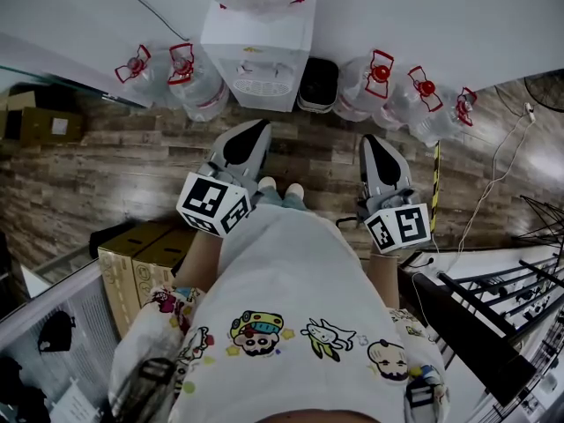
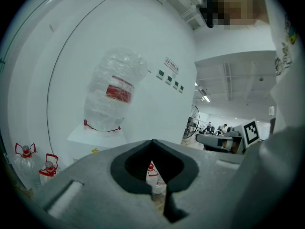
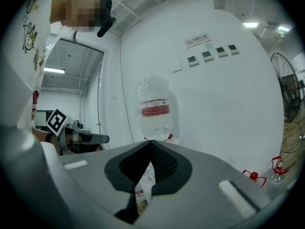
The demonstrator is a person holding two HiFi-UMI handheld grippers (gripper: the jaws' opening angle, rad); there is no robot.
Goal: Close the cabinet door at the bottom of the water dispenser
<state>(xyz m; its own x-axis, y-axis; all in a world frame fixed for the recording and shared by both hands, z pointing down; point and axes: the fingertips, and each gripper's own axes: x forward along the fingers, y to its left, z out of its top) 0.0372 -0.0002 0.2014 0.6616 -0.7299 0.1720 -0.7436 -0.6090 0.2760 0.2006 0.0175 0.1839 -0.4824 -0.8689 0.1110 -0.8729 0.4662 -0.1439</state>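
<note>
Both left gripper (image 1: 256,130) and right gripper (image 1: 374,141) are sitting closed, empty; water dispenser (image 1: 260,60) is hiding its cabinet door.

Straight lane is open: bare wood floor (image 1: 308,152) runs from the shoes (image 1: 282,188) to the water dispenser (image 1: 258,47). Sides are tight: water jugs (image 1: 196,95) crowd the dispenser's left, a black bin (image 1: 318,84) sits just beside its right, more jugs (image 1: 397,104) past that. Closer in, cardboard boxes (image 1: 132,263) block low on the left, a metal rack (image 1: 493,324) low on the right. Behind it all, white wall (image 1: 441,7).
</note>
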